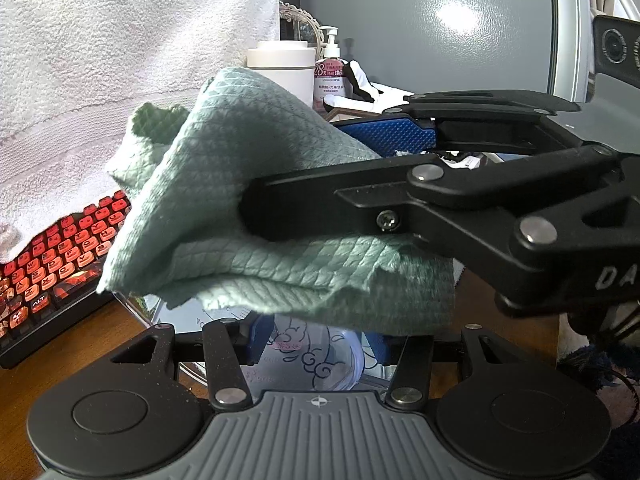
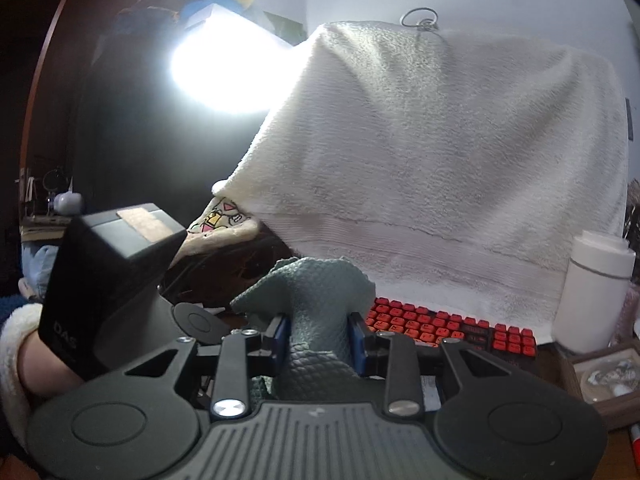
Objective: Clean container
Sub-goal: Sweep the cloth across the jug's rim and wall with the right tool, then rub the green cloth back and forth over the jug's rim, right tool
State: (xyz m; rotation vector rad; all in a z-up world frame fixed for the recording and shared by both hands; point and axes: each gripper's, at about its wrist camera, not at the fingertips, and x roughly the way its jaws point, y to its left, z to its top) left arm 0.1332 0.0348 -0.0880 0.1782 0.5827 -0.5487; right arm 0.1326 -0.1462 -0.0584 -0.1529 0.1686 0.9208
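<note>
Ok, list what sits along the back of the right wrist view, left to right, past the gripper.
Bright lamp → white towel → red keyboard → white canister → wooden tray.

- Container (image 1: pixel 308 360): clear plastic with blue cloud and swirl drawings and a small pink label, low in the left wrist view. It sits between the blue pads of the left hand-held gripper (image 1: pixel 316 344), over the wooden bench (image 1: pixel 80 360); its top is hidden.
- Cloth (image 1: pixel 240 208): sage green with a diamond waffle weave, crumpled, bunched between the right hand-held gripper (image 2: pixel 318 340) pads, draping over the container.
</note>
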